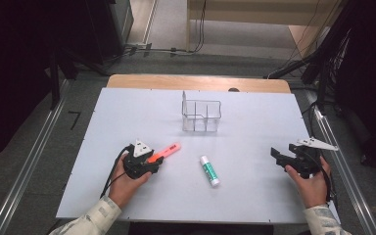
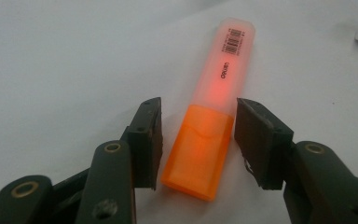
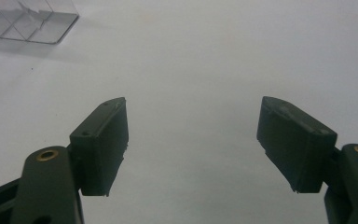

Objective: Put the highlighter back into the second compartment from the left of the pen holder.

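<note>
An orange highlighter (image 1: pixel 165 152) with an orange cap lies on the white table top, left of centre. My left gripper (image 1: pixel 155 164) sits at its capped end. In the left gripper view the jaws stand on either side of the cap of the highlighter (image 2: pixel 209 121). The right pad is almost against it and a narrow gap shows at the left pad. My left gripper (image 2: pixel 198 105) is open around it. At the table's right side, my right gripper (image 1: pixel 279 155) rests in the person's hand. Its jaws are spread wide, so my right gripper (image 3: pixel 193 116) is open over bare table.
A white glue stick with a green label (image 1: pixel 209 170) lies between the two hands. A clear plastic divided holder (image 1: pixel 201 116) stands at the middle back, and the holder (image 3: pixel 25 21) also appears at the top left of the right gripper view. The white sheet (image 1: pixel 254 127) ends near both hands.
</note>
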Motion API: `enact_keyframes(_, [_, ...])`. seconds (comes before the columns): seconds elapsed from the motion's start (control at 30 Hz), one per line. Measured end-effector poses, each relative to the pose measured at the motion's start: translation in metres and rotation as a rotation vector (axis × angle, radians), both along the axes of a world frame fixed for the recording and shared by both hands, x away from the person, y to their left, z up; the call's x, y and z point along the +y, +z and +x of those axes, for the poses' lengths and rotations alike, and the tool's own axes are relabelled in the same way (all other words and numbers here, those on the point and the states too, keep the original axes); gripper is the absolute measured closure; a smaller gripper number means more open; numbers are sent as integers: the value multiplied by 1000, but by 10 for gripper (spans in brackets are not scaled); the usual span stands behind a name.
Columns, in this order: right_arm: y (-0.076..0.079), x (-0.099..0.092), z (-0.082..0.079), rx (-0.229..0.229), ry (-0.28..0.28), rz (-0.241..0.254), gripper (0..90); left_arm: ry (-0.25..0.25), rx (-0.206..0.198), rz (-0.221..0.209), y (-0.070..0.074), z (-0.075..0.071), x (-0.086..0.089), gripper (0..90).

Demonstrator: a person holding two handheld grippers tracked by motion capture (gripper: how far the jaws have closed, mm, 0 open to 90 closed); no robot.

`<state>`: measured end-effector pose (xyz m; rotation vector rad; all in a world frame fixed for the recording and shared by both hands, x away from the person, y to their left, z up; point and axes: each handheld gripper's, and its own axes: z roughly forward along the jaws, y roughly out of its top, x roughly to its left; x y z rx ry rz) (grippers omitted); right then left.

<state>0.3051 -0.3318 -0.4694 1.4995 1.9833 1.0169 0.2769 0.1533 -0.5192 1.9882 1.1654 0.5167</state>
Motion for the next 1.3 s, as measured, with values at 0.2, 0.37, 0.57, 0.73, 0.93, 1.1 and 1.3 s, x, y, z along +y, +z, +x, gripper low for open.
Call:
enact_keyframes(0.2, [0, 1, 0, 4, 1, 2, 237, -20, -1, 1, 0, 0, 0, 616])
enact_keyframes(0.37, [0, 1, 0, 4, 5, 1, 238, -27, -3, 2, 0, -1, -1, 666])
enact_keyframes(0.57, [0, 1, 0, 5, 4, 3, 237, -30, -7, 5, 0, -1, -2, 672])
enact_keyframes(0.73, [0, 1, 0, 4, 5, 4, 237, -29, -5, 4, 0, -1, -1, 673])
enact_keyframes(0.93, [1, 1, -1, 2, 4, 5, 237, -26, 2, -12, 1, -1, -1, 674])
enact_keyframes(1.1, [1, 1, -1, 1, 6, 4, 237, -21, -11, -15, 3, -2, -1, 674])
enact_keyframes(1.3, [1, 1, -1, 0, 5, 6, 238, -18, -34, -29, 7, -3, 0, 674])
